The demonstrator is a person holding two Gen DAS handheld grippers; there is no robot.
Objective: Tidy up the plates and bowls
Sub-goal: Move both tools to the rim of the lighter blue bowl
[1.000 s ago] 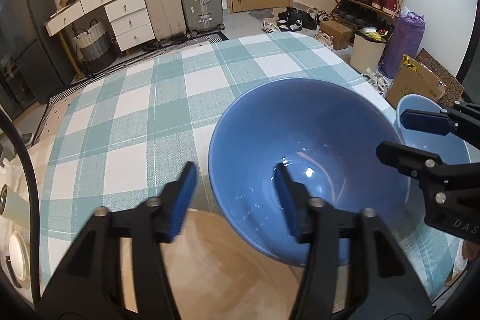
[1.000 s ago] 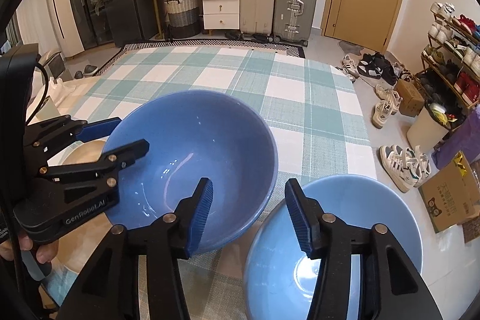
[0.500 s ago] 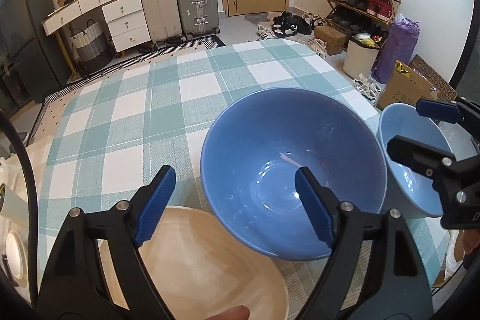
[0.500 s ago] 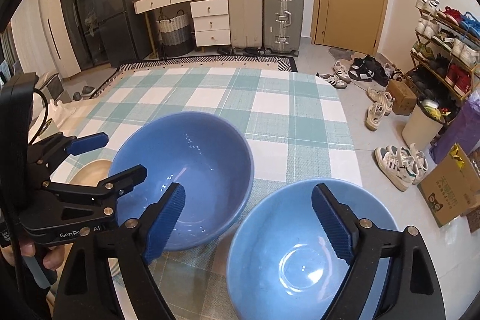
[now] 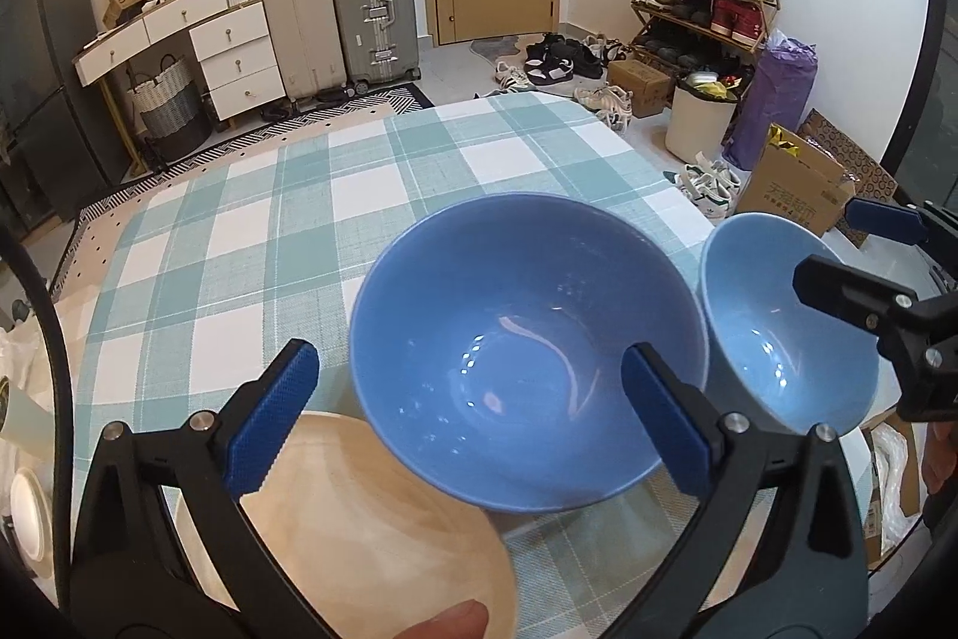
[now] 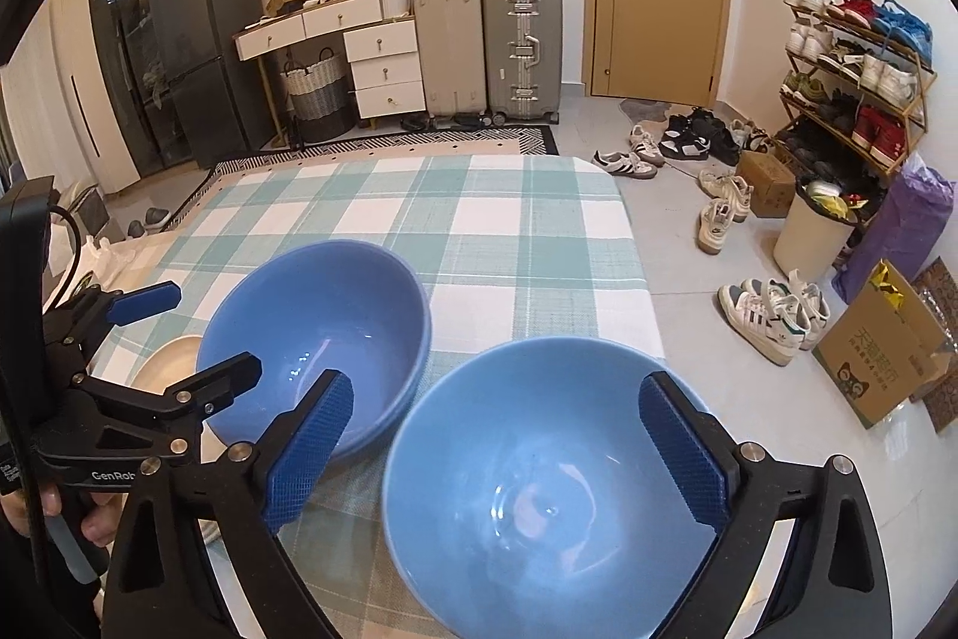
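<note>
Nearest, L: beige plate (image 5: 383, 513) at near edge of desk (image 5: 311, 214), checked cloth. L gripper (image 5: 473, 423) spread wide, holding nothing, over deep-blue bowl (image 5: 527, 357) mid-desk. R gripper (image 6: 497, 453) also wide, empty, above light-blue bowl (image 6: 545, 483) at near R corner, just beside first bowl. Far: suitcases (image 6: 521, 46), door.

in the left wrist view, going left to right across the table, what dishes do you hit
beige plate → darker blue bowl → lighter blue bowl, with the right gripper open at its far side.
</note>
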